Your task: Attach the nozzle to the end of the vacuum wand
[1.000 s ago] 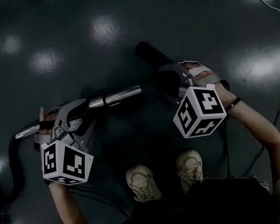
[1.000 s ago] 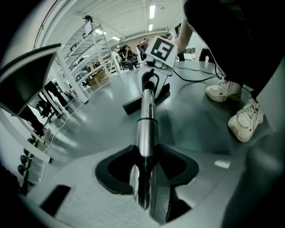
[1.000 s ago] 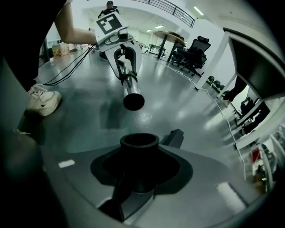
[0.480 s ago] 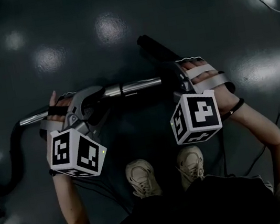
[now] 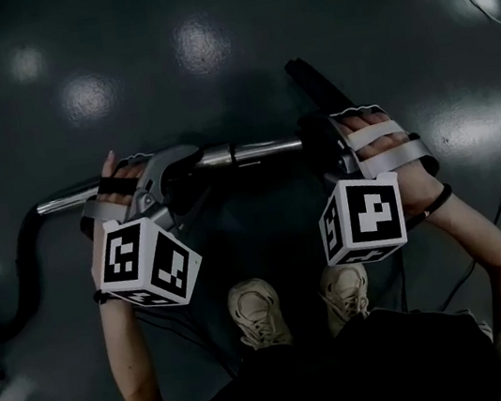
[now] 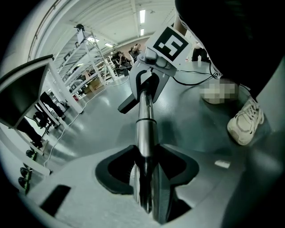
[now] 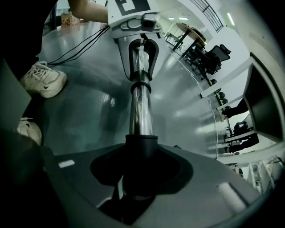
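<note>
Above floor [image 5: 229, 17], between hands: left gripper [image 5: 168, 170] jaws half-closed, clamped on chrome wand [image 5: 257, 151]. Right gripper [image 5: 326, 149] jaws gripping black nozzle [image 5: 316, 89] collar, collar over wand end. Wand looks rigid, slick; nozzle probably light hard plastic, best held at collar.

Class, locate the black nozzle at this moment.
Head view, right of centre: the nozzle sits in the right gripper, its collar at the end of the wand.

Left tool [image 6: 143, 176] grips; right tool [image 7: 136, 178] apparently grips too.
</note>
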`<state>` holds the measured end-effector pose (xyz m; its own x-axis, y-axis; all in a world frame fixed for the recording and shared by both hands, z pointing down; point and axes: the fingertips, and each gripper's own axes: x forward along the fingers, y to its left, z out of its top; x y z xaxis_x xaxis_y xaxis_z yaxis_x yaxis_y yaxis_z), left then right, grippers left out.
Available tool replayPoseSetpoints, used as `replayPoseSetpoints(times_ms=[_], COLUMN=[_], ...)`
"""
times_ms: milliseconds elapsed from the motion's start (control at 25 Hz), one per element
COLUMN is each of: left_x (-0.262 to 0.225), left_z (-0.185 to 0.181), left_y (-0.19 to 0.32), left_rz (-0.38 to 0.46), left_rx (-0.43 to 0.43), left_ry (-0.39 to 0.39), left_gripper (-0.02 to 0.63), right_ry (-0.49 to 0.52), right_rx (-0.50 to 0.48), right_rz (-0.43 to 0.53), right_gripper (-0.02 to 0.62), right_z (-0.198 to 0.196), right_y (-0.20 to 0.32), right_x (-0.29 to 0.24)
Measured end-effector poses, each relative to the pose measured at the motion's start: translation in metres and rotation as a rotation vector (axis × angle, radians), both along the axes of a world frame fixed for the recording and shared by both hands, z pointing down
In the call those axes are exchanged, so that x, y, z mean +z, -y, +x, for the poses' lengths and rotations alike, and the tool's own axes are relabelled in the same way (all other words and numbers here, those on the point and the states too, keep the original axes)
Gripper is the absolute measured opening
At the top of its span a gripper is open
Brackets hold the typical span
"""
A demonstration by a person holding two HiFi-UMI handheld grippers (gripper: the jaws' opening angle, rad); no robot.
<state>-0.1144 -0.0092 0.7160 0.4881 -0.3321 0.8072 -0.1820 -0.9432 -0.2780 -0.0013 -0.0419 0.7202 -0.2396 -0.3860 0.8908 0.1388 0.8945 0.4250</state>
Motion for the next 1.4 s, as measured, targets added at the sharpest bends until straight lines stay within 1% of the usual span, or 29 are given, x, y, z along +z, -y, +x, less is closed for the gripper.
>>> replayPoseSetpoints(times_ms=[160, 200, 240, 320, 360, 400, 480, 520, 600, 680, 760, 840, 920, 960, 1040, 1160, 1240, 1320, 1360, 1400], left_x=[0.004, 0.003, 0.001, -0.005, -0.007, -0.007, -0.005, -0.004, -0.001, 0.005, 0.015, 0.028, 0.035, 0.037, 0.037, 0.035, 0.033, 0.034, 0.038, 0.042], left_z=[-0.001, 0.0, 0.002, 0.01, 0.016, 0.02, 0.026, 0.027, 0.031, 0.026, 0.005, -0.022, -0.041, -0.044, -0.044, -0.039, -0.035, -0.031, -0.031, -0.03], left_y=[-0.001, -0.001, -0.001, 0.0, 0.002, 0.003, 0.006, 0.007, 0.005, 0.003, 0.003, 0.003, 0.003, 0.003, 0.003, 0.002, 0.006, 0.008, 0.007, 0.005], left_rz=[0.017, 0.02, 0.022, 0.027, 0.029, 0.028, 0.024, 0.028, 0.049, 0.077, 0.087, 0.083, 0.1, 0.107, 0.1, 0.073, 0.045, 0.021, 0.013, 0.005], left_rx=[0.01, 0.005, -0.003, -0.011, -0.008, -0.004, -0.007, -0.01, -0.007, -0.006, -0.042, -0.085, -0.093, -0.089, -0.084, -0.096, -0.118, -0.125, -0.121, -0.119], left_ry=[0.033, 0.023, 0.004, -0.031, -0.038, -0.042, -0.062, -0.073, -0.061, -0.005, 0.068, 0.129, 0.17, 0.177, 0.172, 0.135, 0.092, 0.065, 0.07, 0.074], left_gripper=[0.176, 0.175, 0.175, 0.178, 0.178, 0.176, 0.176, 0.176, 0.179, 0.187, 0.217, 0.219, 0.184, 0.182, 0.179, 0.179, 0.179, 0.184, 0.183, 0.184], right_ry=[-0.041, -0.052, -0.069, -0.116, -0.136, -0.139, -0.089, -0.068, -0.057, -0.054, -0.049, -0.047, -0.048, -0.05, -0.062, -0.093, -0.103, -0.118, -0.132, -0.136], right_rx=[0.021, 0.026, 0.023, -0.012, -0.034, -0.042, -0.01, 0.003, 0.002, 0.002, 0.003, -0.004, -0.008, -0.007, 0.002, 0.028, 0.018, -0.018, -0.032, -0.034], right_rz=[0.03, 0.046, 0.082, 0.183, 0.189, 0.143, 0.017, 0.004, 0.039, 0.052, 0.041, 0.036, 0.032, 0.03, 0.023, 0.02, 0.076, 0.147, 0.133, 0.089], right_gripper=[0.17, 0.17, 0.17, 0.172, 0.17, 0.172, 0.172, 0.171, 0.172, 0.172, 0.172, 0.172, 0.172, 0.172, 0.172, 0.172, 0.17, 0.174, 0.187, 0.18], right_z=[-0.003, -0.003, -0.004, -0.007, -0.008, -0.009, -0.014, -0.016, -0.013, -0.009, -0.008, -0.009, -0.01, -0.011, -0.01, -0.006, -0.017, -0.038, -0.044, -0.046], right_y=[0.0, 0.001, 0.003, 0.005, 0.004, 0.001, -0.001, 0.001, 0.002, -0.001, -0.002, -0.001, -0.001, -0.001, -0.002, -0.002, 0.003, 0.007, 0.004, -0.001], right_x=[0.004, 0.003, 0.001, -0.006, -0.005, -0.001, 0.007, 0.008, 0.011, 0.015, 0.018, 0.017, 0.016, 0.016, 0.017, 0.016, 0.012, 0.011, 0.017, 0.024])
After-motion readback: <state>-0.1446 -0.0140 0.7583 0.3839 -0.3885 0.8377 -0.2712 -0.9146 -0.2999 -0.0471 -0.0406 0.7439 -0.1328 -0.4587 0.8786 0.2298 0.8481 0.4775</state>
